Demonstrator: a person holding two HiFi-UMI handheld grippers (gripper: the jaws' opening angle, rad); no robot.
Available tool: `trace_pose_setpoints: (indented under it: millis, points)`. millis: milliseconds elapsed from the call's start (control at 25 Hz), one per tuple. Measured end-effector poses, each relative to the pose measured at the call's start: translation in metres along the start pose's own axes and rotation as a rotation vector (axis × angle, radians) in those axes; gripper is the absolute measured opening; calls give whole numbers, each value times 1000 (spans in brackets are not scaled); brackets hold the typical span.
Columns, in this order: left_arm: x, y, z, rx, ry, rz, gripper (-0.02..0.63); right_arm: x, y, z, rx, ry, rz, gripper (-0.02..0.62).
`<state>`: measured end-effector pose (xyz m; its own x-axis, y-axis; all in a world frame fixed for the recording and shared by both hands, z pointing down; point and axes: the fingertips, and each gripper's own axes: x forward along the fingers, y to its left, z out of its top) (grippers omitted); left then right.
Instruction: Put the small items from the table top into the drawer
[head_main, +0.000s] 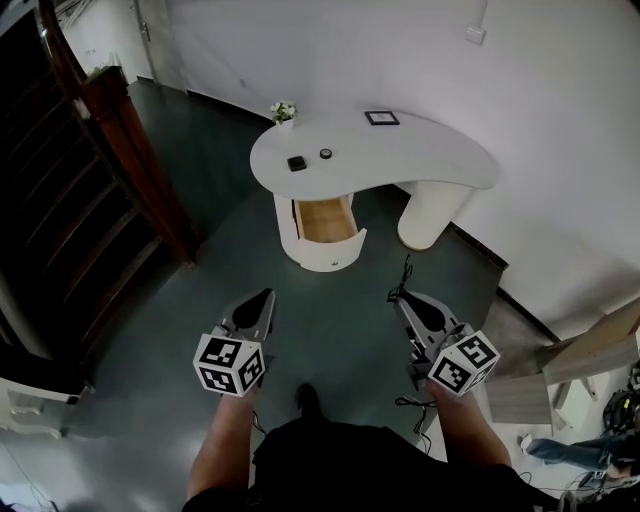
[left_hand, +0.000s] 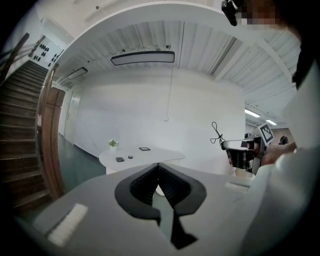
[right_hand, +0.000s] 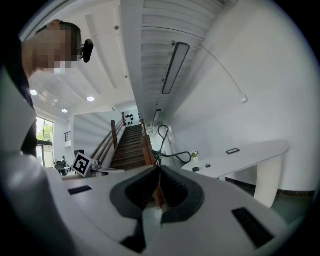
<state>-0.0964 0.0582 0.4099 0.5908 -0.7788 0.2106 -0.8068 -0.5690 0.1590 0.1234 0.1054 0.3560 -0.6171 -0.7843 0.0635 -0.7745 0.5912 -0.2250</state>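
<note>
Well, from the head view I stand well back from the white curved table (head_main: 400, 160), on the grey-green floor (head_main: 340, 330). Its white-fronted drawer (head_main: 326, 220) with the pale wood inside is pulled open below the top. The small black square item (head_main: 297, 163) and the small dark round item (head_main: 326, 153) lie near each other on the table top, above the drawer. A black-framed flat rectangle (head_main: 382, 117) lies farther back, and a small potted plant (head_main: 283, 111) stands at the far left edge. My left gripper (head_main: 267, 294) and right gripper (head_main: 394, 297) hang low in front of me, both pointing toward the table. A dark wooden staircase (head_main: 100, 150) fills the left side.

In the left gripper view my jaws are pressed together at the tips with nothing between them. Beyond them is the table (left_hand: 150, 156), with the square item (left_hand: 120, 159), the round item (left_hand: 130, 157) and the plant (left_hand: 113, 144) on it. My right gripper (left_hand: 239, 152) shows at the right.

In the right gripper view these jaws also meet, empty. The table (right_hand: 250, 152) stretches off to the right and both small items (right_hand: 195, 169) (right_hand: 207, 166) sit on it. The staircase (right_hand: 131, 145) rises behind, and the marker cube (right_hand: 82, 163) of my left gripper shows at the left.
</note>
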Motion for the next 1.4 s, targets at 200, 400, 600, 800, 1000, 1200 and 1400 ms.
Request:
trace_pose_setpoints:
  millis: [200,400,600,800,1000,1200,1400]
  points:
    - [14,41,17,25,-19,-22,11,47,-2,7,-11,11,-16,28]
    - [26,68,17,-1,-14,-31,11,82,-8,8,-7,17,-17,28]
    - [49,79,14,-15,12,-42,12,111,-26,9,0,15,-3,27]
    - [85,89,18,-8,32,-35,11,141,-62,6,21,20,15,28]
    - [135,104,24,-7,61,1,12,177,-115,1,48,37,43,28]
    - [196,110,37,24,94,28,11,209,-171,-3,87,73,69,26]
    - [241,115,49,-16,95,48,11,233,-210,-8,108,110,104,28]
